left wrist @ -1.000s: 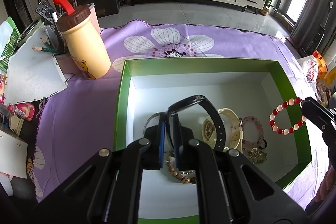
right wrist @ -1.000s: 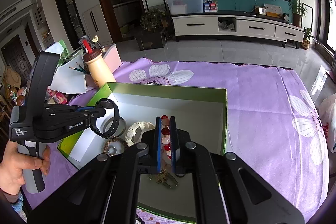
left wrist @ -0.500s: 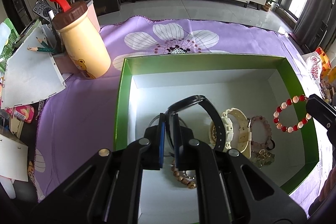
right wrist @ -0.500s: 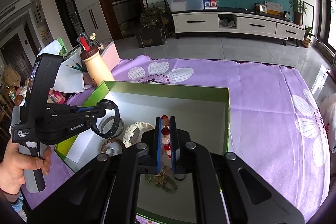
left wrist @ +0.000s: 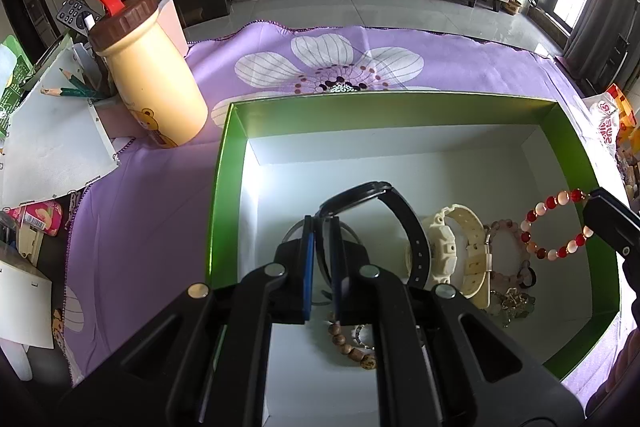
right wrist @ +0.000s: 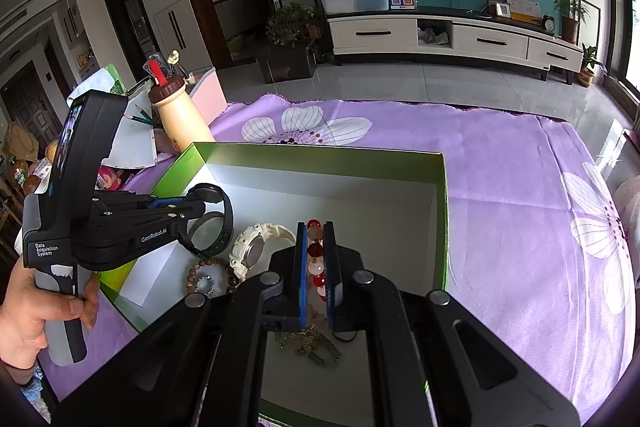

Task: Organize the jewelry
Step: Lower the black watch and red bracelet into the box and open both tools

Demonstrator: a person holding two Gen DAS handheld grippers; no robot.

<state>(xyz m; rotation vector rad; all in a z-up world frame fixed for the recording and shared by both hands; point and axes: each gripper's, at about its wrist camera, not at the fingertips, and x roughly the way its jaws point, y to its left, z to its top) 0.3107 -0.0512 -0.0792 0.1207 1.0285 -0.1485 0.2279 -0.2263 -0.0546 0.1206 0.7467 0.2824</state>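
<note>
Over purple floral cloth, the left gripper (left wrist: 322,259) pinches a stiff black watch (left wrist: 400,223) strap, the right gripper (right wrist: 315,267) pinches a light, slippery red-and-white bead bracelet (left wrist: 554,225) above the green box (left wrist: 224,187).

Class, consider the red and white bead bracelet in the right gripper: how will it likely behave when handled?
The bead bracelet hangs as a loose loop from the right gripper, so it is probably floppy and apt to swing. Its glossy round beads look slippery and could slide between the pads. Small beads suggest it is light.

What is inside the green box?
On the green box floor lie a cream watch, pink bracelet, wooden beads and gold trinket. The left claw hides whatever lies beneath it.
</note>
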